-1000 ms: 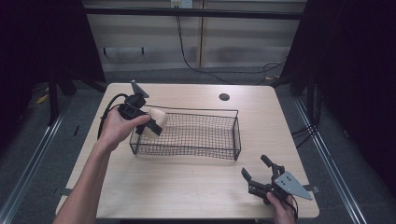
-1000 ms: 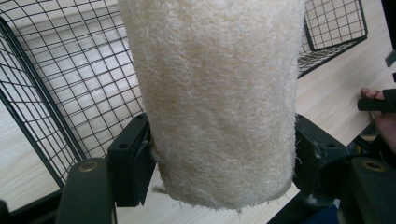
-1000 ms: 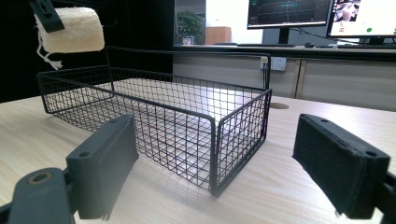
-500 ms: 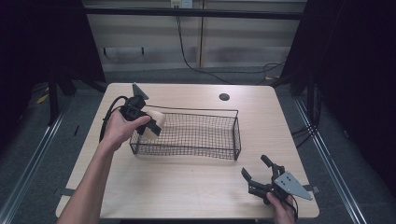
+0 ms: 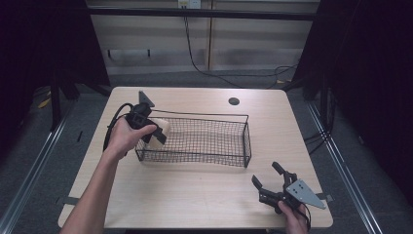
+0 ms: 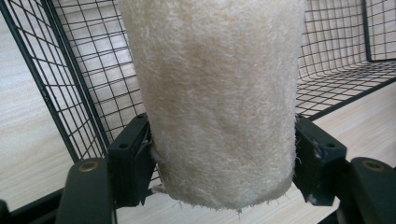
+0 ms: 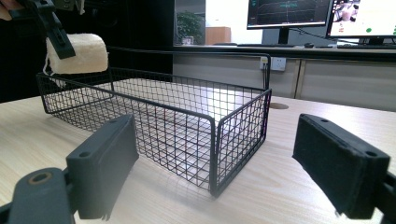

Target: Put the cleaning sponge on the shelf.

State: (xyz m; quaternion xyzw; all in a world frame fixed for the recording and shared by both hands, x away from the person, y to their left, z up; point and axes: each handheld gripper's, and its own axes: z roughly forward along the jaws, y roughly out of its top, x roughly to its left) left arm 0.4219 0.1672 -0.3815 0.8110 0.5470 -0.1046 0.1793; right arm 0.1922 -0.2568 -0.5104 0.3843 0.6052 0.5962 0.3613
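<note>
1 basket, 1 roll, 2 hand-held grippers

A wire basket sits at the centre of the table in the high view. At the basket's left end, left of centre in the frame, the left gripper holds a fuzzy roll over the rim. The right gripper rests at lower right, well apart from the basket.

Bright lit table amid dark surroundings, soft shadows, glare inside basket, blurred near jaws, glowing monitors.
</note>
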